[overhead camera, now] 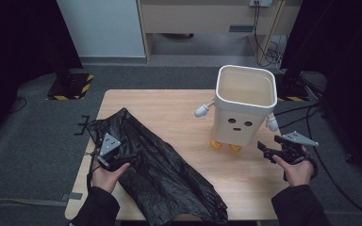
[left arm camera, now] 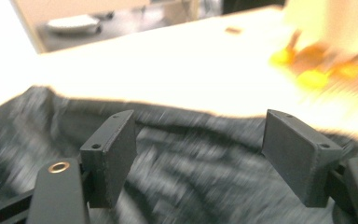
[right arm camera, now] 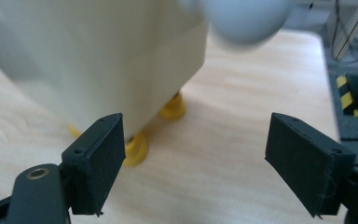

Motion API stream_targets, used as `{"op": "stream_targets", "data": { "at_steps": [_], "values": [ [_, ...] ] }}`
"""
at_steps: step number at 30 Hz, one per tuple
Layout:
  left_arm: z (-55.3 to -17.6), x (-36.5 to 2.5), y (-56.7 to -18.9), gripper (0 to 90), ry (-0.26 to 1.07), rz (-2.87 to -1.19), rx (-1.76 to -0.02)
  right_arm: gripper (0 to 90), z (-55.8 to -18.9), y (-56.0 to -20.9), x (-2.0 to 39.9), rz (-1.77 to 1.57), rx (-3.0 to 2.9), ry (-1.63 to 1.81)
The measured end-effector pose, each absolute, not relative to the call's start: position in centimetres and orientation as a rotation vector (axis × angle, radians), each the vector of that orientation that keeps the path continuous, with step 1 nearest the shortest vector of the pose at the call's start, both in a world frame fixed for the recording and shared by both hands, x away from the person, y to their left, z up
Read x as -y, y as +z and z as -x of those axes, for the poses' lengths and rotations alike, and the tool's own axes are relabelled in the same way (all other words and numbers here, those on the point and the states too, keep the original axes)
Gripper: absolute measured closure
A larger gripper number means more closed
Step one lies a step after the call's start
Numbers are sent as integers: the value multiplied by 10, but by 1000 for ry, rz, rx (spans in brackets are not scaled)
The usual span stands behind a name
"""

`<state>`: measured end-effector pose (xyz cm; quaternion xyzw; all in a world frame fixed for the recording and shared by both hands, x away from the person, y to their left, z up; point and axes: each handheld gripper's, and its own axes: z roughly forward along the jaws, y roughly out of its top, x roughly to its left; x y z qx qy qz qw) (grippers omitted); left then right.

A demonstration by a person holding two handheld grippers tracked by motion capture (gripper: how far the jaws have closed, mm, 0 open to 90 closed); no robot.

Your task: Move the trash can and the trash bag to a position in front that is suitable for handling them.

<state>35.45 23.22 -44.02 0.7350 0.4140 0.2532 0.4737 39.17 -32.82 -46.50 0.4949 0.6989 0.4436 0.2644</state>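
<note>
The black plastic bag (overhead camera: 160, 174) lies crumpled at the table's (overhead camera: 188, 113) front-left corner; it looks light, limp and slippery, best pinched at an edge fold. Both the left gripper (overhead camera: 122, 159) and right gripper (overhead camera: 267, 151) are wide open, holding nothing.

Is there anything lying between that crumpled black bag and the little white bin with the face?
Nothing visible does. Between the black bag and the white bin there is only bare wooden table. The left gripper hangs open right over the bag, and the right gripper, also open, sits beside the bin's yellow feet.
</note>
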Motion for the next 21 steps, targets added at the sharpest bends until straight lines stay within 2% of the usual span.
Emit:
{"op": "stream_targets", "data": {
  "at_steps": [13, 19, 21],
  "values": [
    [-399, -167, -411, 285, 598, -1765, -905, 321, -409, -443, 336, -1316, -1775, 1333],
    [-428, -112, -407, 308, 531, -1765, -844, 408, -415, -437, 336, -1276, -1758, 1403],
    [-432, -104, -408, 311, 518, -1766, -835, 424, -415, -436, 336, -1273, -1760, 1403]
  ]
}}
